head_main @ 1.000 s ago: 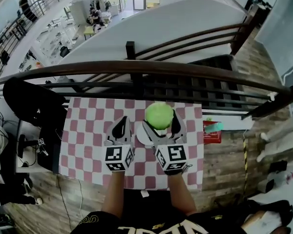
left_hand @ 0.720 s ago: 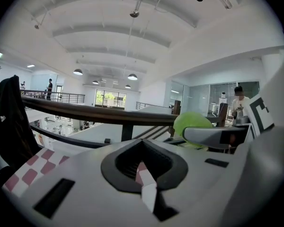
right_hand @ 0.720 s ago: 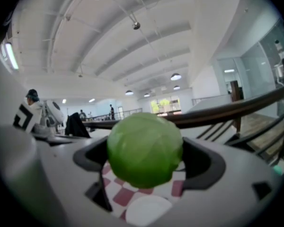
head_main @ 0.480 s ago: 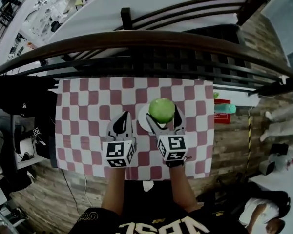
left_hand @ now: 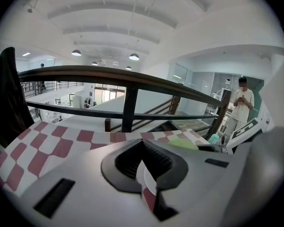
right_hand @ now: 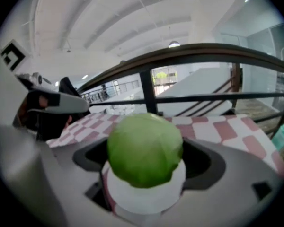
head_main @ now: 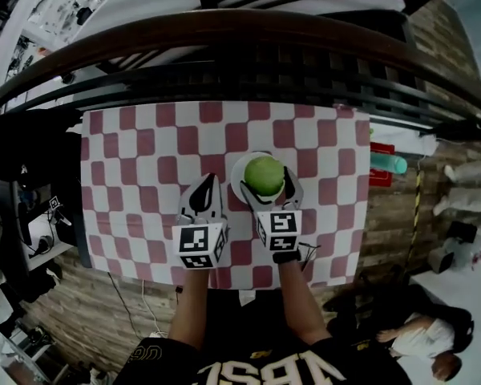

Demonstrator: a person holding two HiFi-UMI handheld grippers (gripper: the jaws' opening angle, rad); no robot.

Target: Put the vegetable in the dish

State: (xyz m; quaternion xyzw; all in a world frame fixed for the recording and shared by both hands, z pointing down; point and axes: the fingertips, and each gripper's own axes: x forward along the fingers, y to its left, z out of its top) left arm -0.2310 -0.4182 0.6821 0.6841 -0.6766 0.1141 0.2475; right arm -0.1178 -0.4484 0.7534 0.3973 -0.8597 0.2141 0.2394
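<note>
A round green cabbage (head_main: 264, 175) sits between the fingers of my right gripper (head_main: 264, 185), which is shut on it. It is directly over a small white dish (head_main: 239, 168) on the red-and-white checkered table. In the right gripper view the cabbage (right_hand: 144, 148) fills the gap of the right gripper (right_hand: 146, 157), and the dish (right_hand: 146, 200) shows just beneath it. I cannot tell whether the cabbage touches the dish. My left gripper (head_main: 202, 189) hovers just left of the dish, shut and holding nothing. The left gripper view shows the left gripper (left_hand: 146, 167) with only cloth behind it.
A dark wooden railing (head_main: 224, 30) runs along the table's far edge. A teal bottle (head_main: 390, 164) lies beside a red object past the right edge. A black chair (head_main: 24, 151) stands at the left. A person (left_hand: 241, 103) stands far off.
My right gripper has carried the cabbage from the dish's far right side to over its middle. The left gripper stayed beside it. The head view has tilted further down.
</note>
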